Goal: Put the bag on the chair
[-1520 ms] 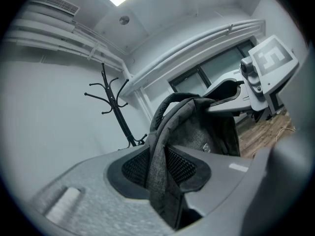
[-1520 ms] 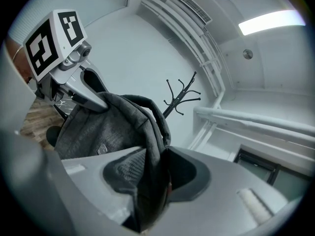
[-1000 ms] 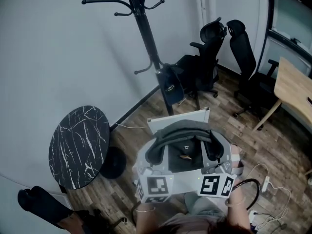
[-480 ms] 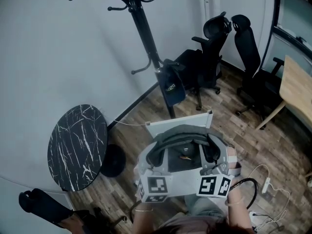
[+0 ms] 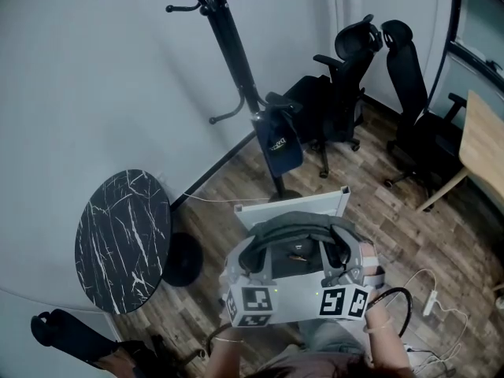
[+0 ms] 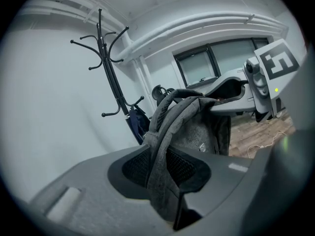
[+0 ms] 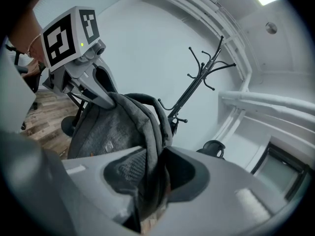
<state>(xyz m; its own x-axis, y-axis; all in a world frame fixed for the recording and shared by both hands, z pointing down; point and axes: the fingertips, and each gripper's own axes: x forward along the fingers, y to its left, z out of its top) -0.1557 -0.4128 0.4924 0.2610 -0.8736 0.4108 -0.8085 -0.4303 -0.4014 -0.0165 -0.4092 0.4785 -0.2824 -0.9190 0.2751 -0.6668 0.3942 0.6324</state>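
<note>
A grey backpack point(image 5: 296, 252) hangs in the air between both grippers, low in the middle of the head view. My left gripper point(image 5: 247, 264) is shut on one shoulder strap point(image 6: 166, 132), which runs between its pads. My right gripper point(image 5: 346, 263) is closing its jaws tighter on the other strap point(image 7: 147, 132), which is pinched between them. Two black office chairs point(image 5: 337, 93) point(image 5: 417, 101) stand at the far right by the wall, well beyond the bag. The grippers' own fingertips are hidden by the straps in the head view.
A black coat rack point(image 5: 236, 69) with a dark blue bag point(image 5: 279, 144) hung on it stands straight ahead. A white panel point(image 5: 291, 207) is just behind the backpack. A round black marble table point(image 5: 122, 239) is on the left, a wooden desk point(image 5: 482, 148) on the right, and cables point(image 5: 429, 298) lie on the floor.
Both grippers keep their hold on the straps. The backpack has dropped slightly in the head view, and the coat rack and chairs have shifted a little up and right.
</note>
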